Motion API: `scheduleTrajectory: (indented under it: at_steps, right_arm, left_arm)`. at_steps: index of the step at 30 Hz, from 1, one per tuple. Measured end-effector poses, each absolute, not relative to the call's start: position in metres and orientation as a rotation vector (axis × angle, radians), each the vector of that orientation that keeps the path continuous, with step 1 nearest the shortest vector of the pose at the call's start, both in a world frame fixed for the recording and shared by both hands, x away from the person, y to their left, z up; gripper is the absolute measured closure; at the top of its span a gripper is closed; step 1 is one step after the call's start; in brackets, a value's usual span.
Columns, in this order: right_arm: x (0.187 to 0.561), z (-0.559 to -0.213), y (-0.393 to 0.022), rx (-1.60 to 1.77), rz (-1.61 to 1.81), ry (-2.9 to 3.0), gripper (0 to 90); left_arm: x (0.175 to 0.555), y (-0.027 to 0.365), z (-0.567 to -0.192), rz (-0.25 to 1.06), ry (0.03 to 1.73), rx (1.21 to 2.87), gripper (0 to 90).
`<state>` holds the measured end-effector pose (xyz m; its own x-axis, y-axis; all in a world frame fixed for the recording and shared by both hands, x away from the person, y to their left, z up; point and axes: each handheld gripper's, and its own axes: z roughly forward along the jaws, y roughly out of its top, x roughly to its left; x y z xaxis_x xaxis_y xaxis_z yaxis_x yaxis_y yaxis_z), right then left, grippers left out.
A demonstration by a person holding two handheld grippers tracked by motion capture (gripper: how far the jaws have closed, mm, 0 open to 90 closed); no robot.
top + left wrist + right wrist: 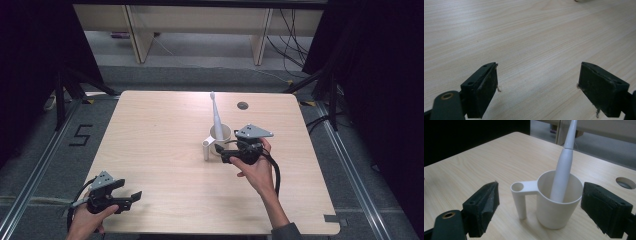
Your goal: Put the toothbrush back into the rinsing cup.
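Holding our right gripper [539, 207] with jaws spread wide just before the white cup [557, 202], we see an electric toothbrush [564, 162] leaning inside it, while our left gripper [537, 87] gapes over bare table [524, 37].

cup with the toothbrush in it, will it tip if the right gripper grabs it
Probably a little tippy: the tall toothbrush leans on one side of the cup. The cup looks like light, stiff plastic, smooth enough to slip. The right gripper, open around it, should grip low.

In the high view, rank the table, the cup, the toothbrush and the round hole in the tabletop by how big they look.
1. table
2. toothbrush, long but thin
3. cup, close to the toothbrush, so that order is unsure
4. round hole
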<state>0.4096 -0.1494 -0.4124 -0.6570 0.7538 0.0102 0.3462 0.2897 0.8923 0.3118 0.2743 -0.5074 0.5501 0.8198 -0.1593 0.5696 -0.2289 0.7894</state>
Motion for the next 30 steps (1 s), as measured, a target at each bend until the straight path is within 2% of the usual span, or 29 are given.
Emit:
scheduleTrajectory:
  at_steps: [30]
  right_arm:
    - [0.385,-0.43,-0.149,0.976,1.324,2.226,16.0]
  left_arm:
    - [0.312,0.273,-0.507,0.349,1.139,1.899,15.2]
